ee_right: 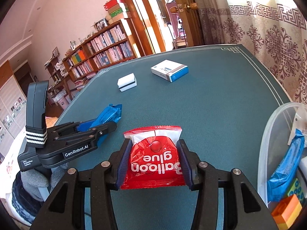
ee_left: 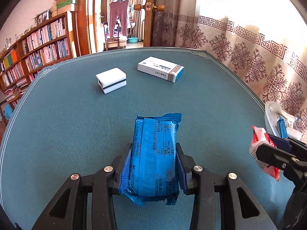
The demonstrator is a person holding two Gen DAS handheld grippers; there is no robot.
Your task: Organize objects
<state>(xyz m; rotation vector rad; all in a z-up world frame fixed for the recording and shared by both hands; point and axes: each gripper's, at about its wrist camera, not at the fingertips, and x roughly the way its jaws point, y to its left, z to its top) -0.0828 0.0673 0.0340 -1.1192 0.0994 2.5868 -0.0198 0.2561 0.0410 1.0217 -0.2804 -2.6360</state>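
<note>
Here a bookcase (ee_right: 103, 46) and patterned curtain (ee_left: 259, 57) frame the teal table (ee_left: 76, 124). A clear bin (ee_right: 272, 134) sits at its right edge. Toward the far edge lie a box (ee_left: 160, 69) and a white block (ee_left: 111, 79) — apart. Left gripper (ee_left: 154, 161) clamps a blue packet (ee_left: 155, 157); right gripper (ee_right: 154, 162) clamps a red packet (ee_right: 155, 163) — both above the near edge.
</note>
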